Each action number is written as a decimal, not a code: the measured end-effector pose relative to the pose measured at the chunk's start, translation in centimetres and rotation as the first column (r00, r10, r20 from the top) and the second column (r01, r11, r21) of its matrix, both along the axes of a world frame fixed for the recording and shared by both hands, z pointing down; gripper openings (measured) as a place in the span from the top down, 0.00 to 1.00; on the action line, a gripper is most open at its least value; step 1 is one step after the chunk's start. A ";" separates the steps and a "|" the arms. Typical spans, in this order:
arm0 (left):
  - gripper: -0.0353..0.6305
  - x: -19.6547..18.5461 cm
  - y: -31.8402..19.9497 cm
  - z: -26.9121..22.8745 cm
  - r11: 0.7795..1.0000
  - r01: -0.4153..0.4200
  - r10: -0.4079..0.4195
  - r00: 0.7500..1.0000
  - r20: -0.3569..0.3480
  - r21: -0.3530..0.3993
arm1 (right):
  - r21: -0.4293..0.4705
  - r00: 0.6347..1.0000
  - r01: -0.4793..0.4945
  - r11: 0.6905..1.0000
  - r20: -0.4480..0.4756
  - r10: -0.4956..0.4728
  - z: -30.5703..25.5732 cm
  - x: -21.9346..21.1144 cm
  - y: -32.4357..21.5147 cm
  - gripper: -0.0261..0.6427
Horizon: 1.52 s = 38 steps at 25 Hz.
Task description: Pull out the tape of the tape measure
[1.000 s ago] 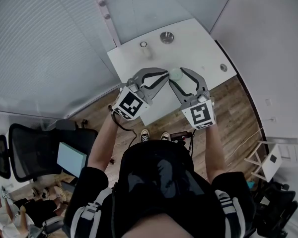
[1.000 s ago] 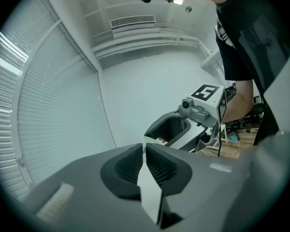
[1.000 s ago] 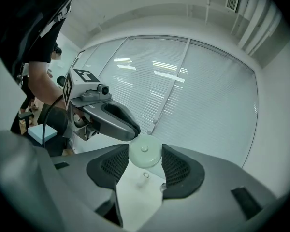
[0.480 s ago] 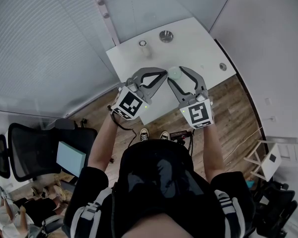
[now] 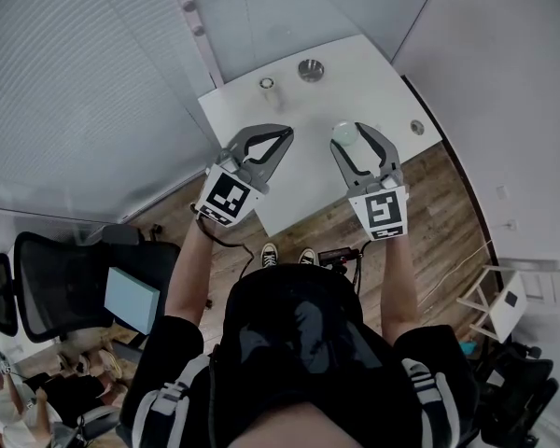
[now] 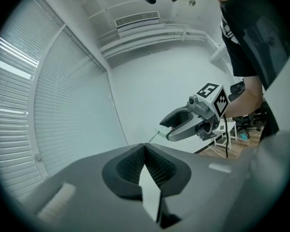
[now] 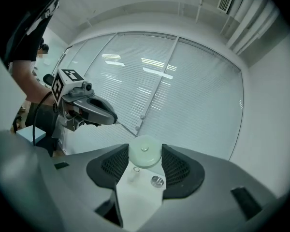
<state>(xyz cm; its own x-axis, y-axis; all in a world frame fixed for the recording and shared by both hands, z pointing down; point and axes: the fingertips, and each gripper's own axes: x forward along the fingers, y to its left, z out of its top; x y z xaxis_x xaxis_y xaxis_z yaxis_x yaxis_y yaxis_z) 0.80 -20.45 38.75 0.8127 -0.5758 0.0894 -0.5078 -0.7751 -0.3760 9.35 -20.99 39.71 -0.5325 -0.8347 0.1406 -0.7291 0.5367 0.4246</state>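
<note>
High in the frame's middle, the right claw [image 5: 355,131] pinches the round tape measure [image 7: 144,154] to anchor it, while the left claw [image 5: 284,133] is pressed together on the thin tape [image 6: 152,136], ready to draw it leftward.

- The left gripper [image 5: 288,133] and right gripper [image 5: 351,132] are held apart above the white table [image 5: 373,87], towards its near edge.
- The left jaws meet at the tips, while the right jaws flank a pale round tape measure [image 5: 343,135].
- A metal cup [image 5: 310,69] and a small cylinder [image 5: 267,83] stand by the far edge (a small round fitting [image 5: 416,127] lies near the right corner).
</note>
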 end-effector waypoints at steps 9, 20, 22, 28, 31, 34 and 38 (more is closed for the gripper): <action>0.94 -3.9 -1.2 -0.3 0.995 0.098 -0.098 0.995 -0.019 0.002 | 0.001 0.998 -0.061 0.998 0.004 0.061 0.1 1.8 -0.1 0.64; 0.94 -8.3 -2.4 -0.6 0.978 0.208 -0.208 0.977 -0.038 -0.004 | 0.002 0.992 -0.125 0.992 0.014 0.125 -0.3 4.2 -0.4 0.64; 0.94 -9.2 -2.6 -0.5 0.973 0.229 -0.229 0.972 -0.043 -0.007 | 0.004 0.991 -0.136 0.991 0.016 0.136 -0.3 4.6 -0.5 0.64; 0.94 -11.4 -2.8 -0.9 0.959 0.284 -0.284 0.957 -0.059 -0.007 | 0.017 0.985 -0.171 0.985 0.018 0.171 -0.8 6.2 -0.3 0.64; 0.94 -12.5 -2.9 -1.1 0.950 0.312 -0.311 0.948 -0.066 -0.007 | 0.020 0.981 -0.192 0.981 0.023 0.192 -1.1 6.9 -0.3 0.64; 0.94 -13.7 -2.9 -1.2 0.940 0.341 -0.340 0.938 -0.072 -0.005 | 0.022 0.976 -0.216 0.976 0.026 0.215 -1.3 7.8 -0.2 0.64; 0.94 -15.1 -3.2 -1.2 0.928 0.371 -0.371 0.925 -0.082 -0.005 | 0.026 0.972 -0.234 0.972 0.022 0.233 -1.3 8.3 -0.2 0.64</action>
